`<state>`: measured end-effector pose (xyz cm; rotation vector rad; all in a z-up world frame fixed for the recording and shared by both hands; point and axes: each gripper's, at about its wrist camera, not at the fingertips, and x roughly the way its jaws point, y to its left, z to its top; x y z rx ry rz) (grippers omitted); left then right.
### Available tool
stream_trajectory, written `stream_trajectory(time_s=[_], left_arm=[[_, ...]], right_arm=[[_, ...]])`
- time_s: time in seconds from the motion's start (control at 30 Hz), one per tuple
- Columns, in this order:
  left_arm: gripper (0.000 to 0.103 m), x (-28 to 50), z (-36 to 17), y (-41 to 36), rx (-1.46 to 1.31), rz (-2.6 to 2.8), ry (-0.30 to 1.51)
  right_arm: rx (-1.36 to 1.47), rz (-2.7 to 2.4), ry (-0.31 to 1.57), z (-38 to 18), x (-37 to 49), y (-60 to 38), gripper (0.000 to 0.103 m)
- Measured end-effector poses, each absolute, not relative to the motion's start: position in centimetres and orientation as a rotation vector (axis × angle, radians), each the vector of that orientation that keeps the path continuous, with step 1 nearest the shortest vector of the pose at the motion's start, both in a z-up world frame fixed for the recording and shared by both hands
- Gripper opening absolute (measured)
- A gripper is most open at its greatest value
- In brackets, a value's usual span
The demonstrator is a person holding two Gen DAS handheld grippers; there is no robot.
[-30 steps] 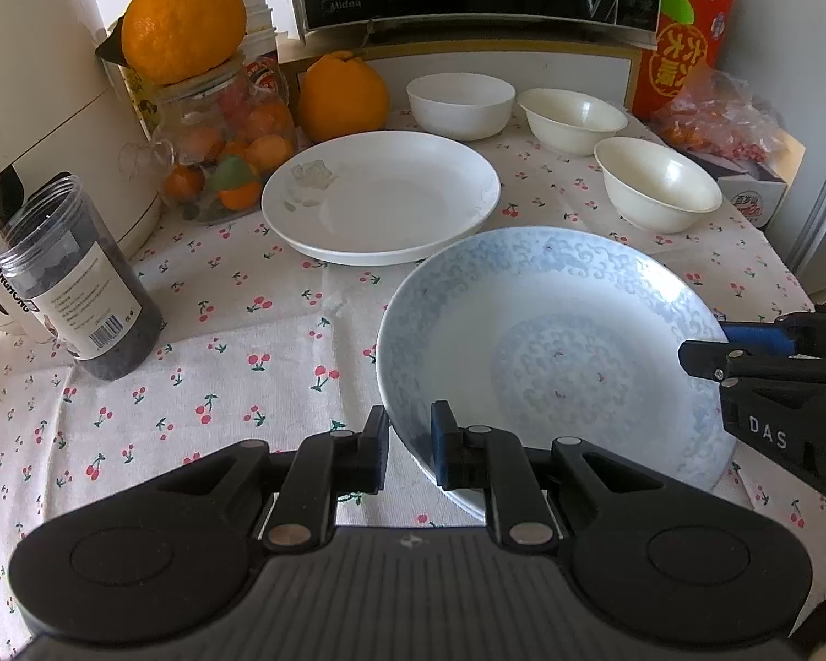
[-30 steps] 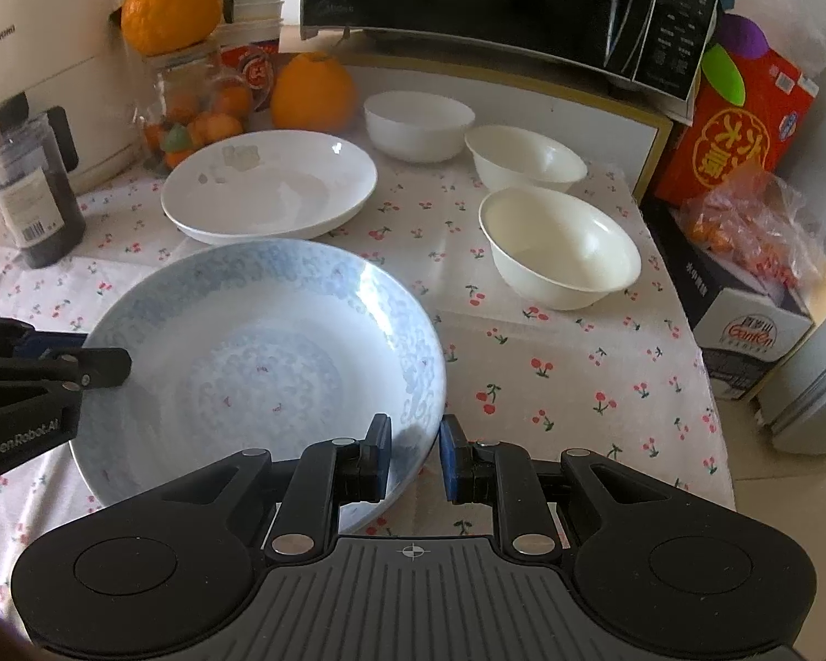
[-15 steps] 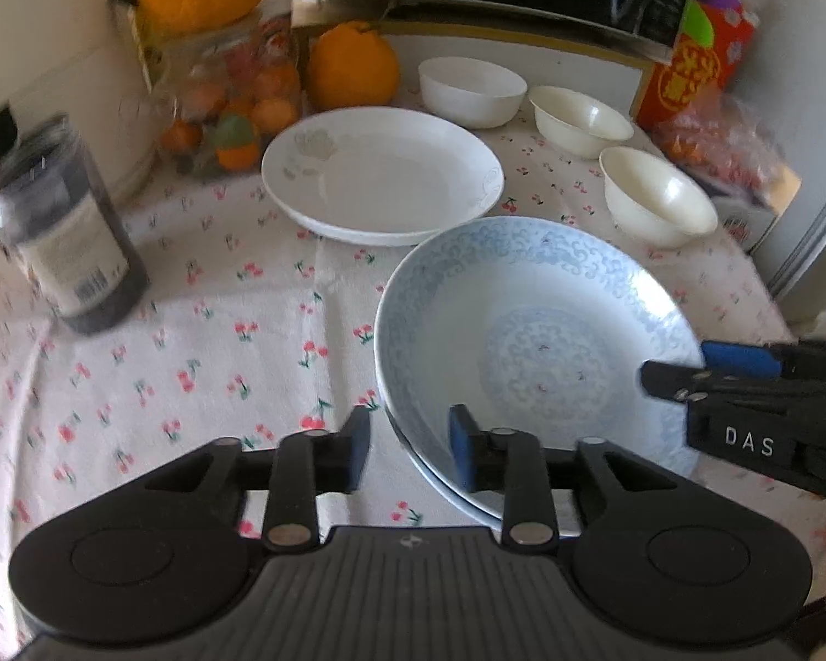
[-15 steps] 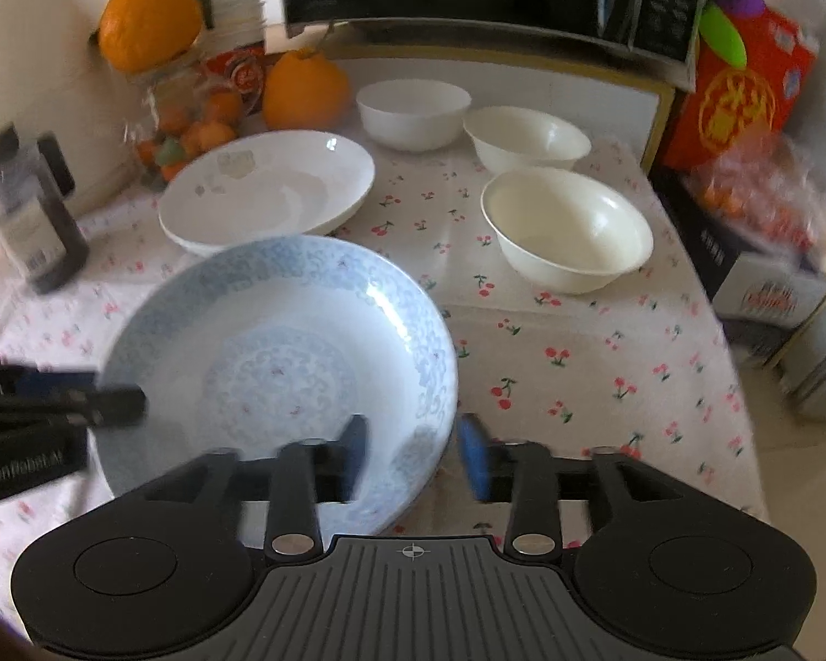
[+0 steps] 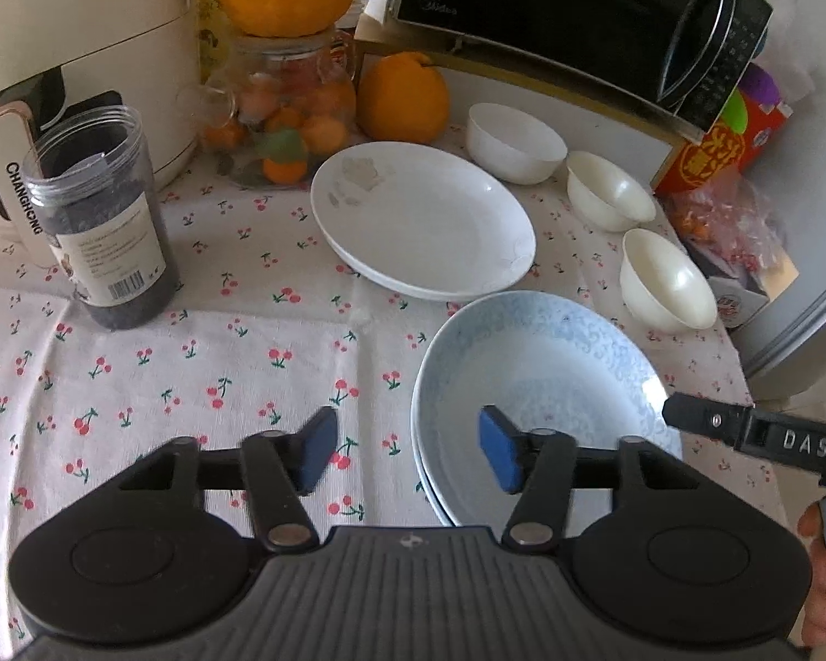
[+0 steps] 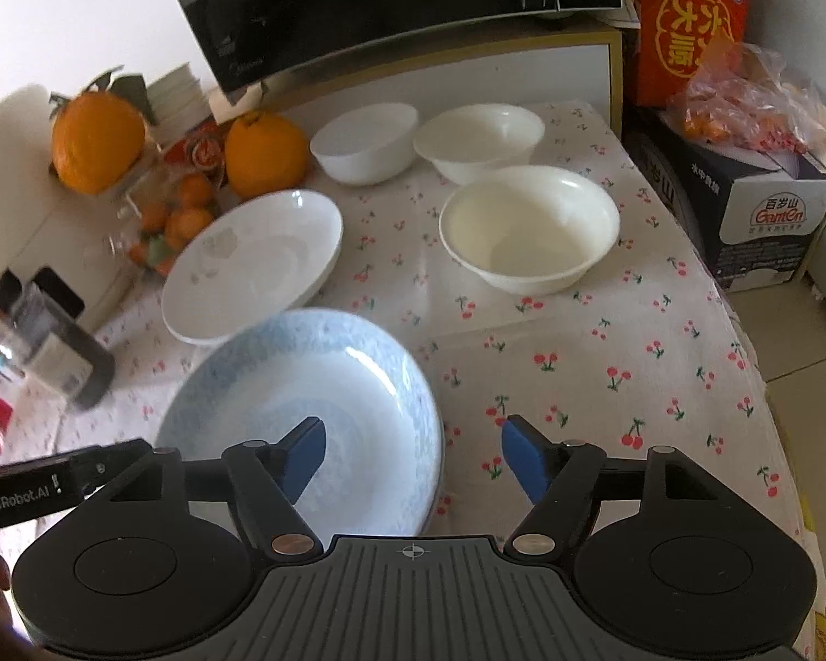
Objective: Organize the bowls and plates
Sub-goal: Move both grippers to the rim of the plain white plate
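Both my tongs were pinched on the blue-patterned plate (image 5: 545, 374) rim a sec ago; now they've let go. My left gripper (image 5: 410, 451) is spread wide, right gripper (image 6: 413, 457) too, both hovering low over its near edge. Plate sits on the cherry-print cloth (image 5: 193, 363), just in front of the white plate (image 5: 424, 220).

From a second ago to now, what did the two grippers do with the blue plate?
Both let go. The left gripper and the right gripper, each pinching the rim of the blue plate a second ago, have opened wide and drawn back a little. The plate now sits free on what looks like another plate beneath it. The white plate, the three bowls and the cherry tablecloth stayed as they were.
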<state>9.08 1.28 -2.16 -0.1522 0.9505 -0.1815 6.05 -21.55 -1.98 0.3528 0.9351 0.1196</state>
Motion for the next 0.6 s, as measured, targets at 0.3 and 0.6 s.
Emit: stream_trajectory(time_s=[0.3,0.6], left_arm=[[0.028,10.3,-1.9,2.2,-0.162,-0.164,0.924],[0.049,13.4,-2.3,3.0,-0.261,-0.062,0.921]], right_arm=[[0.367,0.116,0.912,-1.3,8.2,-21.7,0.072],[0.382,0.148,0.894,-0.4,10.8,-20.0,0.072]])
